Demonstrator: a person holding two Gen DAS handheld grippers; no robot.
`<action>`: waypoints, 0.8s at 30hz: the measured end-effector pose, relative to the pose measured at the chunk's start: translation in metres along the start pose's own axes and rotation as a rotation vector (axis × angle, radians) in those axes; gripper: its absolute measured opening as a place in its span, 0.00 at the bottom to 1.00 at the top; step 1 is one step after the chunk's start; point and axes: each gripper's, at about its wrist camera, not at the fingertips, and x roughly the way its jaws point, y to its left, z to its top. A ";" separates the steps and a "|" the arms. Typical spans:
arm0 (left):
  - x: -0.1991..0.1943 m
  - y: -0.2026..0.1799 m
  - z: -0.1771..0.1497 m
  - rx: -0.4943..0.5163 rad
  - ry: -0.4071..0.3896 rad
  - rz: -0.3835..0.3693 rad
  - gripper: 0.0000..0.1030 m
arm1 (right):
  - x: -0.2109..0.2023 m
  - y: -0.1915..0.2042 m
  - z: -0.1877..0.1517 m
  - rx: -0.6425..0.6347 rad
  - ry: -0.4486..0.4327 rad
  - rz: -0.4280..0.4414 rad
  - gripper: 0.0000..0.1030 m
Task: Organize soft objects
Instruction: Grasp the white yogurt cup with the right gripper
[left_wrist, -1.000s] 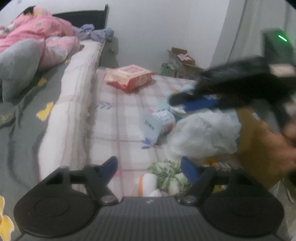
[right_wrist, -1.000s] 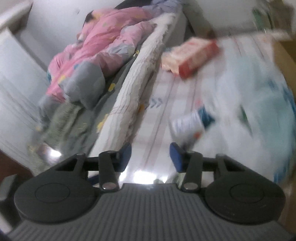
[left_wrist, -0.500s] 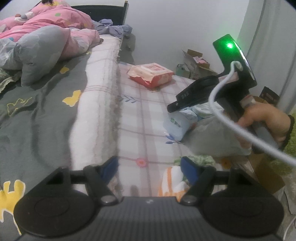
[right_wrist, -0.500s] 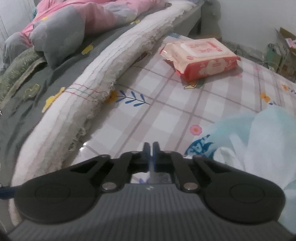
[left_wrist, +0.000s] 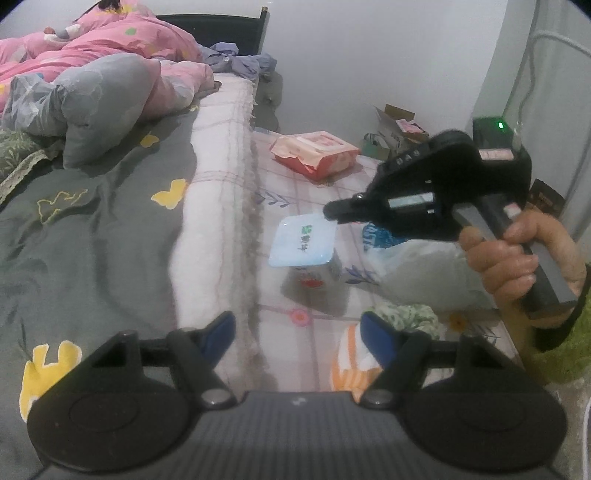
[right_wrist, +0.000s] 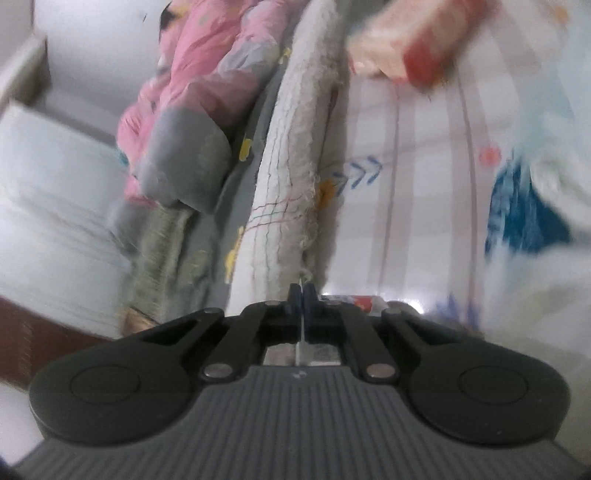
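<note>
1. On the plaid floor mat (left_wrist: 295, 192) right of the bed (left_wrist: 92, 240), the tissue packet (left_wrist: 303, 242) now stands tipped up; a second ago it lay on its side.
2. Right tongs (right_wrist: 302, 295) have snapped closed, apparently pinching the packet's far edge film, so a lift seems underway.
3. Left tongs (left_wrist: 297, 328) stay wide open and empty, near the striped cloth (left_wrist: 347, 365).

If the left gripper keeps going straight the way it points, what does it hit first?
Probably the bare checked floor mat between the open left gripper fingers; farther along stands the white tissue pack with the pale blue top. Depth is uncertain.
</note>
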 end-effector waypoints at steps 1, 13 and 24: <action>0.000 -0.002 0.000 0.004 -0.003 0.001 0.73 | -0.002 -0.005 0.000 0.020 -0.002 0.015 0.00; 0.037 -0.028 0.030 0.084 -0.036 -0.044 0.75 | -0.037 -0.043 0.002 0.138 -0.019 -0.050 0.07; 0.093 -0.037 0.056 0.134 0.057 -0.045 0.82 | -0.034 -0.056 0.002 0.178 0.014 -0.001 0.09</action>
